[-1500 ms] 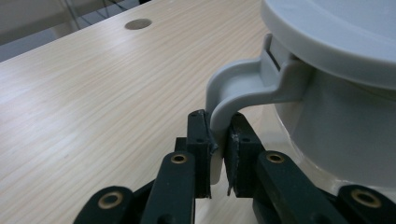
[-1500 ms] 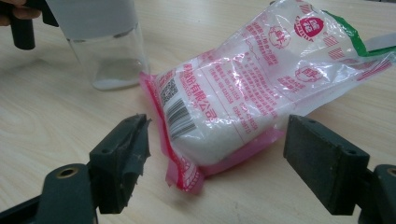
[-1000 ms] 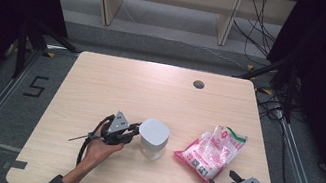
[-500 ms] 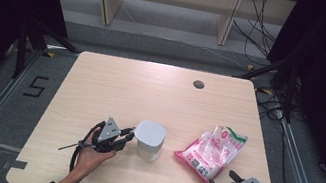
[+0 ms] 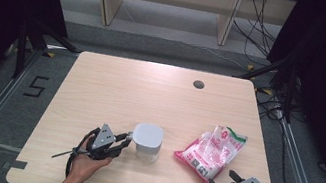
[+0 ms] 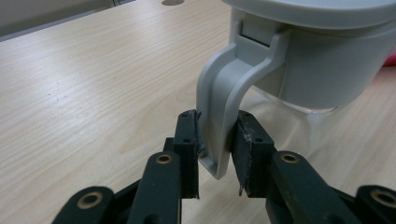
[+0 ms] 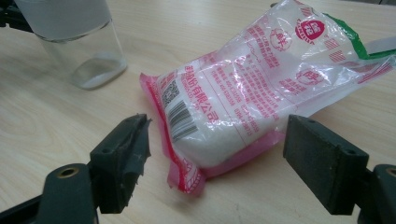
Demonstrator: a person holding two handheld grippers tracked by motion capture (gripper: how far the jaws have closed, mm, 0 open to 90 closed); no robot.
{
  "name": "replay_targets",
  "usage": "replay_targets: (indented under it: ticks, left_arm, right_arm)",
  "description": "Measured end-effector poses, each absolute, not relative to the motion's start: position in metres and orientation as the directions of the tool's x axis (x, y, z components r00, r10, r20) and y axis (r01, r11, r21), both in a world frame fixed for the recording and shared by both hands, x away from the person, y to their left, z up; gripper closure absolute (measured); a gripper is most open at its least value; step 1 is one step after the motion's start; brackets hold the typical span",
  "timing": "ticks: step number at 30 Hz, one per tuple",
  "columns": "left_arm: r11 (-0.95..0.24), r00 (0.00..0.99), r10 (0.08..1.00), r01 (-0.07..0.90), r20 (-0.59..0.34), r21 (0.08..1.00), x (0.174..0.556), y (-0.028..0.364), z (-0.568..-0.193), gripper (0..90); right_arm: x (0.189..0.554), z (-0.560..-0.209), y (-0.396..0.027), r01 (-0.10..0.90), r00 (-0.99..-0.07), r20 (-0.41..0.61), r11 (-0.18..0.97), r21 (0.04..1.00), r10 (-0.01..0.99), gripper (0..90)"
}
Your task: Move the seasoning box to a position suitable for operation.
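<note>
Red Chinese print on the bag (image 7: 243,93); "5" on the floor (image 5: 36,85)

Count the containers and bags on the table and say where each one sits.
2. The lidded clear jar stands near the table's front middle, its grey lid clasp between the left tongs. The pink-and-white bag lies to its right, ahead of the right tongs.

Both grippers, left (image 5: 126,140) and right (image 5: 221,179), had black jaws with brass-coloured rivets, chipped pads, grey three-cornered top plates and trailing black cables.
</note>
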State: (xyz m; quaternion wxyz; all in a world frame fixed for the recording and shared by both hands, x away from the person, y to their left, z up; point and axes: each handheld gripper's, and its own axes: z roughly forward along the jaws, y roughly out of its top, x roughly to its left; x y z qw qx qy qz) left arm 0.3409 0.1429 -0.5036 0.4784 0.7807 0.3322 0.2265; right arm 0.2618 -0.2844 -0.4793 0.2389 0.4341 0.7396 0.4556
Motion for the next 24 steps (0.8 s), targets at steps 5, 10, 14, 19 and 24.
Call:
replay_targets:
  ticks: [5,10,14,19,24]
  left_arm:
    - [-0.317,0.681,0.732,0.310,0.023,0.896,0.335,0.144,-0.503,70.8]
    - [-0.314,0.683,0.730,0.314,0.016,0.896,0.332,0.141,-0.503,70.1]
    - [-0.321,0.686,0.728,0.320,0.016,0.891,0.332,0.136,-0.504,69.7]
    - [-0.315,0.693,0.721,0.323,0.004,0.892,0.332,0.136,-0.504,69.2]
    - [-0.318,0.705,0.709,0.322,-0.002,0.892,0.330,0.134,-0.503,68.4]
  right_arm:
    - [0.261,-0.479,-0.284,0.427,-0.507,0.044,0.206,0.880,0.861,23.4]
    - [0.262,-0.479,-0.284,0.424,-0.510,0.041,0.210,0.881,0.859,23.4]
    - [0.262,-0.479,-0.284,0.427,-0.511,0.045,0.208,0.880,0.858,23.4]
    - [0.261,-0.479,-0.284,0.429,-0.513,0.042,0.214,0.877,0.857,23.4]
    - [0.261,-0.480,-0.282,0.441,-0.514,0.072,0.191,0.877,0.855,23.4]
